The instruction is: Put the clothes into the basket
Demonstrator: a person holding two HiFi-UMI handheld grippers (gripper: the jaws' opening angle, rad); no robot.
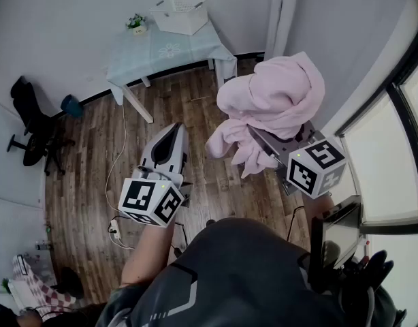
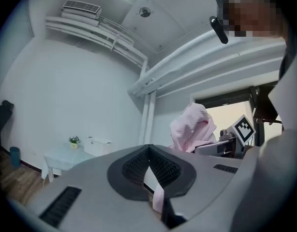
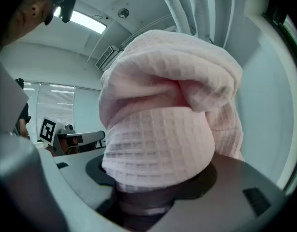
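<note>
A pink waffle-knit garment (image 1: 274,97) hangs bunched in the air at the right, with my right gripper (image 1: 250,128) shut on it. In the right gripper view the garment (image 3: 163,124) fills the middle and hides the jaws' tips. My left gripper (image 1: 175,131) is held lower at the centre, shut, and carries no garment; its dark pads (image 2: 139,168) meet in a point. The left gripper view shows the pink garment (image 2: 191,128) at the right. A white basket (image 1: 180,13) stands on a pale blue table (image 1: 195,46) across the room, also seen as the basket (image 2: 98,147).
A small potted plant (image 1: 135,22) sits beside the basket. A black office chair (image 1: 30,125) stands at the left wall. Cables and a power strip (image 1: 116,227) lie on the wooden floor. Windows (image 1: 389,155) and a dark screen (image 1: 335,234) are at the right.
</note>
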